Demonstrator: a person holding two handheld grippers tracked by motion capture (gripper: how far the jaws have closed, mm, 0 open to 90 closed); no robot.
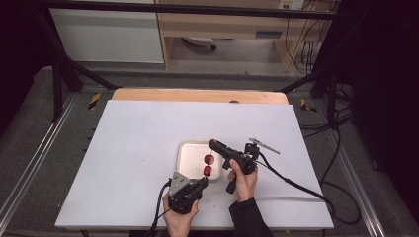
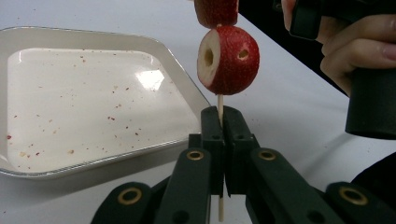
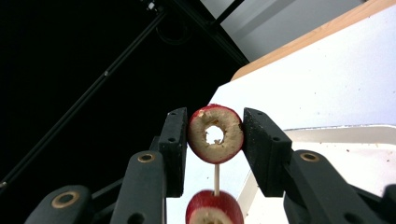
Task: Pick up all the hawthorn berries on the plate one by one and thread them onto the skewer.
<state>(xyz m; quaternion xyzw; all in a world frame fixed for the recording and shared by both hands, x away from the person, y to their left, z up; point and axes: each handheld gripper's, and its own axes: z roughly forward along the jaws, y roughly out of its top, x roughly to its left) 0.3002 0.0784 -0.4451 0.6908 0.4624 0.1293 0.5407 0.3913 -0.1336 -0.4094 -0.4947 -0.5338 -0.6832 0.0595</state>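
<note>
In the high view, a white tray (image 1: 190,150) sits on the white table (image 1: 128,163). At the tray's right edge a thin wooden stick carries two red fruit pieces, one (image 1: 209,159) just beyond the other (image 1: 207,171), so the stick's long axis runs from the left gripper (image 1: 199,183) at the tray's near corner away toward the right gripper (image 1: 213,144).

In the left gripper view, the jaws are pressed together on the stick (image 2: 220,105), which rises straight out of them beside the tray (image 2: 154,46). Two cored fruit pieces sit on it, the nearer (image 2: 228,59) below the farther (image 2: 216,11).

In the right gripper view, the jaws clamp the sides of one ring-shaped piece (image 3: 215,134); the stick (image 3: 216,179) leads down to the second piece (image 3: 214,207).
</note>
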